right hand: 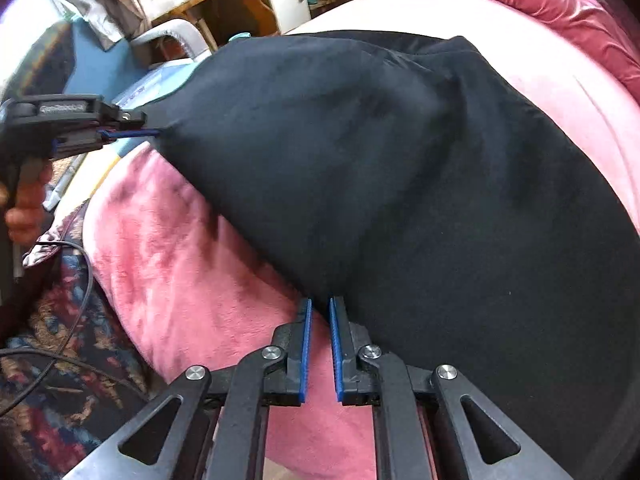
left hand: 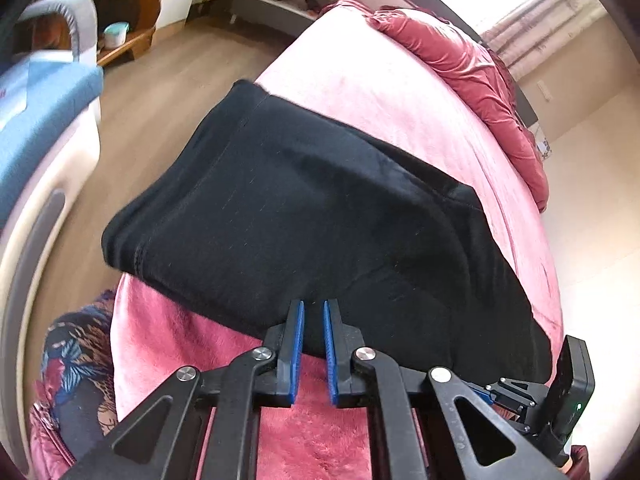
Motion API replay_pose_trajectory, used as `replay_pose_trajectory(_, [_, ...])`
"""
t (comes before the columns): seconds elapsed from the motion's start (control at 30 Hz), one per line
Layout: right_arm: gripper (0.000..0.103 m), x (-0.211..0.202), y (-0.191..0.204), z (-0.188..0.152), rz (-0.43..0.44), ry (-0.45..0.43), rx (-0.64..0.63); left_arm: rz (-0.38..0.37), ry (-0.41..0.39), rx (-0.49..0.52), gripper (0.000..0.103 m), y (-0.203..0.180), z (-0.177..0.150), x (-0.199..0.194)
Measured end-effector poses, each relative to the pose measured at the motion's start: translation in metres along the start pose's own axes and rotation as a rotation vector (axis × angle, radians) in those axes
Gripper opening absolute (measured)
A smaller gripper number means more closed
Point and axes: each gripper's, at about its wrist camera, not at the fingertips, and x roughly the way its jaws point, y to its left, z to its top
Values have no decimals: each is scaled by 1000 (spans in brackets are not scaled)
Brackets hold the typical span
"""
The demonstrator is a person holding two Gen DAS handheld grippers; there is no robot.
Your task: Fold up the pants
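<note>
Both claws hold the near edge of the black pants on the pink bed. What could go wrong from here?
1. Each claw, left claw and right claw, pinches only a thin bit of the black pants, so the cloth may slip out when lifted.
2. The pants' far corner hangs over the edge of the pink bed; a pull could drag them toward the floor.

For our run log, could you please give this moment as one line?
step: fold pants | left gripper: shut on pants edge | right gripper: shut on pants edge | pants: on pink blanket
</note>
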Motion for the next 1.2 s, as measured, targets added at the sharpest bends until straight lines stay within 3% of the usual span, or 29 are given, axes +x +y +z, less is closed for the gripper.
replay_pose_trajectory(0.17, [16, -18, -22, 10, 104, -9, 78, 32, -25, 69, 11, -14, 4, -3])
replay_pose_trajectory(0.3, [20, -45, -56, 38, 163, -111, 188, 22, -50, 179, 18, -39, 9, -3])
replay_pose_trajectory(0.43, [21, -56, -98, 75, 134, -189, 283, -18, -36, 284, 19, -65, 12, 12])
replay_pose_trajectory(0.6, [21, -42, -136, 137, 115, -190, 357, -60, 10, 408, 22, -93, 11, 42])
replay_pose_trajectory(0.77, [25, -9, -148, 179, 118, -126, 367, -29, 64, 461, 22, -97, 4, 69])
replay_pose_trajectory(0.9, [24, 18, -147, 194, 243, -43, 344, -1, 100, 453, 22, -83, -2, 81])
replay_pose_trajectory(0.97, [8, 16, -144, 196, 213, -85, 322, -12, 101, 424, 22, -76, -4, 83])
replay_pose_trajectory(1.03, [6, 14, -149, 199, 208, -164, 362, -17, 93, 408, 22, -70, -6, 85])
replay_pose_trajectory(1.2, [6, 43, -150, 191, 132, -126, 386, -19, 94, 415, 22, -74, -3, 84])
